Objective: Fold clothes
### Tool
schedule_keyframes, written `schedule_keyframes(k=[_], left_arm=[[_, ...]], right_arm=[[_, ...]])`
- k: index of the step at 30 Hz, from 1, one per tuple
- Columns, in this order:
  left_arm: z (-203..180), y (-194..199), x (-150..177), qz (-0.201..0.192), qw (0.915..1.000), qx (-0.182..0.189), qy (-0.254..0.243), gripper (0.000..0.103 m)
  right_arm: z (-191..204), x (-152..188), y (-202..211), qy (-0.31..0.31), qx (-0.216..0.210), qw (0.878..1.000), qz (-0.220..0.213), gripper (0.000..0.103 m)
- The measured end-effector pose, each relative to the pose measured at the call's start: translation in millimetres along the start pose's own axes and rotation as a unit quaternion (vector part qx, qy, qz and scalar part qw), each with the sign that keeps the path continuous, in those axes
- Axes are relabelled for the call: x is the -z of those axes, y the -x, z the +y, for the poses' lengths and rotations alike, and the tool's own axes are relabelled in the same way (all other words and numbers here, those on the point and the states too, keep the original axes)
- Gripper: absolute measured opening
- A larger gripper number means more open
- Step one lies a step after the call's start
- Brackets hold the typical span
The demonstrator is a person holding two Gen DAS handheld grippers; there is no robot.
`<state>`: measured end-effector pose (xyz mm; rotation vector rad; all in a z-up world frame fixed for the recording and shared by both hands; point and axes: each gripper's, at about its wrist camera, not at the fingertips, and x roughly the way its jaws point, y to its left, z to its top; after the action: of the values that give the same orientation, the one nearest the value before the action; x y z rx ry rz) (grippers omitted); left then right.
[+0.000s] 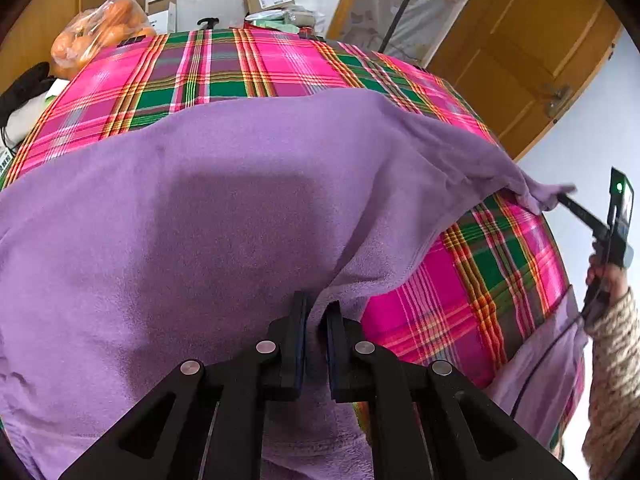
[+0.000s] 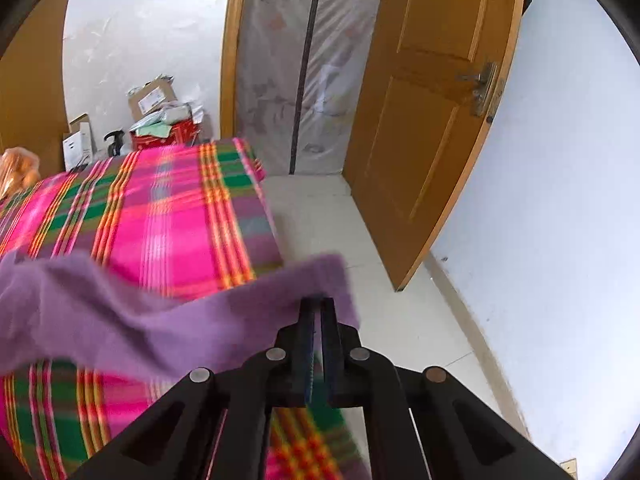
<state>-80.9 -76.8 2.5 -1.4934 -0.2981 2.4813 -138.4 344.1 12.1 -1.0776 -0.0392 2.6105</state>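
One bag (image 1: 96, 34) holding oranges, both grippers pinching purple cloth (image 1: 224, 208).

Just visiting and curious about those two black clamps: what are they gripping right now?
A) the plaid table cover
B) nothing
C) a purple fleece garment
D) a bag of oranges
C: both the left gripper and the right gripper are closed on edges of the purple fleece garment, which lies over the plaid cover.
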Motion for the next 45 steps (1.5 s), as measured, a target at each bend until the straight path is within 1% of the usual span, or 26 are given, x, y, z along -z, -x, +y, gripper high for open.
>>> schedule_keyframes(k=[4, 7, 8, 10, 11, 12, 13, 16, 18, 20, 21, 24, 28, 32, 33, 35, 38, 40, 42, 45], left_arm=[[0, 0, 0, -0.001, 1.0, 0.0, 0.002, 0.008], [0, 1, 0, -0.001, 1.0, 0.001, 0.004, 0.008], [1, 1, 0, -0.001, 1.0, 0.002, 0.004, 0.008], [1, 1, 0, -0.001, 1.0, 0.003, 0.005, 0.008], [2, 0, 0, -0.001, 1.0, 0.003, 0.005, 0.008], [2, 0, 0, -0.001, 1.0, 0.004, 0.005, 0.008], [2, 0, 0, -0.002, 1.0, 0.004, 0.006, 0.008], [2, 0, 0, -0.003, 1.0, 0.006, 0.007, 0.008], [3, 0, 0, -0.004, 0.9999, 0.008, 0.009, 0.008], [4, 0, -1, -0.005, 0.9999, 0.009, 0.009, 0.008], [4, 0, -1, -0.005, 0.9999, 0.009, 0.01, 0.008], [3, 0, -1, -0.006, 0.9999, 0.008, 0.01, 0.008], [2, 1, 0, -0.008, 0.9999, 0.004, 0.007, 0.008], [4, 1, -1, -0.007, 0.9999, 0.007, 0.011, 0.009], [4, 1, -1, -0.007, 0.9999, 0.008, 0.011, 0.008], [4, 1, -1, -0.007, 0.9999, 0.007, 0.012, 0.009], [4, 1, 0, -0.008, 0.9998, 0.008, 0.014, 0.008], [4, 1, -1, -0.008, 0.9999, 0.007, 0.013, 0.009], [4, 1, -1, -0.008, 0.9999, 0.007, 0.011, 0.008], [3, 2, -1, -0.009, 0.9999, 0.006, 0.011, 0.009]], right_arm=[[-4, -29, -21, -0.006, 0.033, 0.999, -0.012, 0.004], [-7, -36, -30, -0.027, 0.023, 0.999, -0.002, 0.004], [-8, -35, -28, -0.034, -0.002, 0.999, -0.006, 0.004], [-10, -33, -23, -0.043, -0.056, 0.997, -0.01, 0.008], [-10, -30, -20, -0.042, -0.08, 0.996, -0.008, 0.017], [-7, -27, -17, -0.033, -0.089, 0.995, -0.007, 0.027], [-4, -23, -13, -0.024, -0.099, 0.995, -0.005, 0.031], [9, -9, 6, 0.005, -0.135, 0.991, -0.011, 0.031], [18, 3, 20, 0.02, -0.166, 0.986, -0.006, 0.031], [27, 11, 24, 0.025, -0.195, 0.98, 0.008, 0.031], [34, 20, 26, 0.037, -0.2, 0.979, 0.022, 0.031], [53, 26, 14, 0.071, -0.182, 0.98, 0.048, 0.031], [53, 17, -5, 0.05, -0.165, 0.983, 0.066, 0.031], [38, -5, -17, 0.01, -0.14, 0.989, 0.054, 0.031], [32, -12, -19, -0.004, -0.124, 0.991, 0.045, 0.031], [23, -20, -22, -0.029, -0.106, 0.993, 0.036, 0.031], [9, -20, -22, -0.066, -0.134, 0.988, 0.044, 0.031], [15, -11, -13, -0.045, -0.148, 0.987, 0.036, 0.031], [28, 3, 0, -0.008, -0.166, 0.986, 0.035, 0.031], [43, 27, 19, 0.021, -0.194, 0.98, 0.04, 0.031]])
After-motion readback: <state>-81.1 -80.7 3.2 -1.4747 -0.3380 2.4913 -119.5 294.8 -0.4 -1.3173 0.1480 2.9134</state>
